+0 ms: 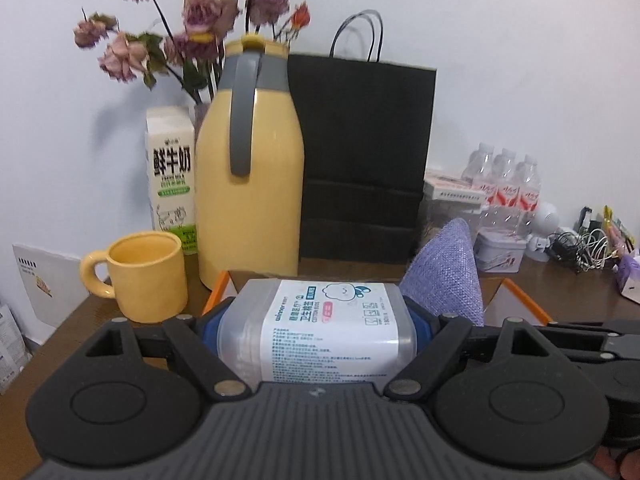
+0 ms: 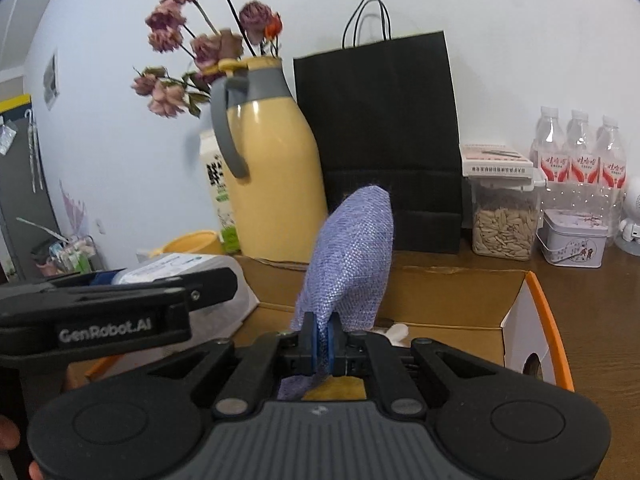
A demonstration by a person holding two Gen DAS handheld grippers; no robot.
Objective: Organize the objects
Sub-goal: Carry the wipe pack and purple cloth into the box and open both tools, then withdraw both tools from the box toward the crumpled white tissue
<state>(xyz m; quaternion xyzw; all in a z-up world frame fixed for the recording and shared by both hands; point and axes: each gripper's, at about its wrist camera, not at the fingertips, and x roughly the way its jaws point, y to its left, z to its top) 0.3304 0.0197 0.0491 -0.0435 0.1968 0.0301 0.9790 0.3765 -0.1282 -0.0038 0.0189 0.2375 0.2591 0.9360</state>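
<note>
My left gripper (image 1: 320,324) is shut on a clear plastic cotton-swab box (image 1: 320,328) with a white label, held between the blue pads above the open cardboard box (image 1: 520,300). My right gripper (image 2: 320,344) is shut on a purple woven cloth pouch (image 2: 352,256), which stands up over the cardboard box (image 2: 460,300) with orange edges. The pouch also shows in the left wrist view (image 1: 448,272). The left gripper and the swab box (image 2: 176,268) appear at the left of the right wrist view.
A yellow thermos jug (image 1: 252,176), milk carton (image 1: 172,176), yellow mug (image 1: 148,276), dried flowers (image 1: 192,20) and black paper bag (image 1: 360,152) stand at the back. At right are water bottles (image 2: 576,152), a seed jar (image 2: 500,220), a small tin (image 2: 572,240) and cables (image 1: 580,244).
</note>
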